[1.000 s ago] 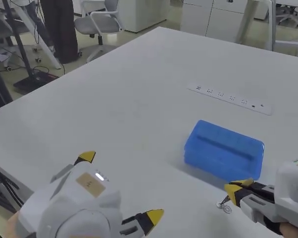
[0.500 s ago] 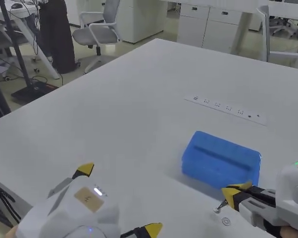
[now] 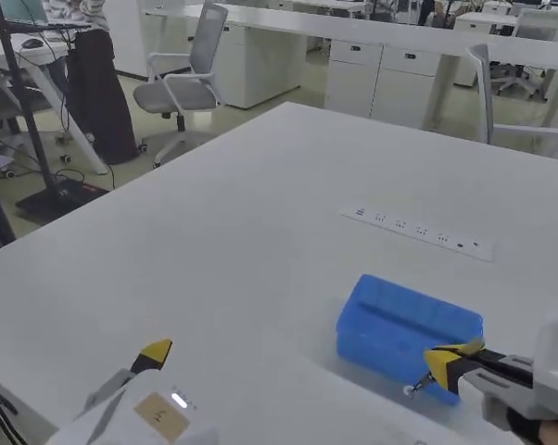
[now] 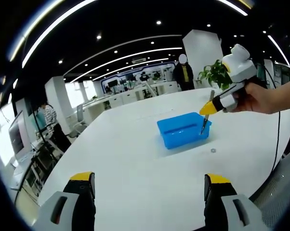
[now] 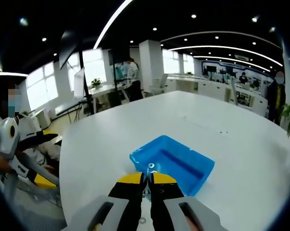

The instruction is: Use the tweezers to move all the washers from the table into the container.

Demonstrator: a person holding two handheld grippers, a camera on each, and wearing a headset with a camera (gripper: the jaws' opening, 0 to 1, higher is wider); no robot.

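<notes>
The right claw (image 5: 146, 179) is pinched shut on the tweezers (image 4: 204, 123), whose tips hang at the edge of the blue container (image 5: 174, 162) nearest the person, above the white desk (image 3: 260, 232). In the right gripper view you can make out a small washer (image 5: 151, 166) caught in the tweezer tips, right over the container's rim. In the head view that tip is just a speck against the blue wall. The left gripper view gives a side-on look. A hand (image 4: 261, 97) holds the right claw up, and a second washer (image 4: 213, 150) lies loose on the desk near the container. The left claw (image 4: 149, 178) gapes wide with nothing in it, well apart from the container.
</notes>
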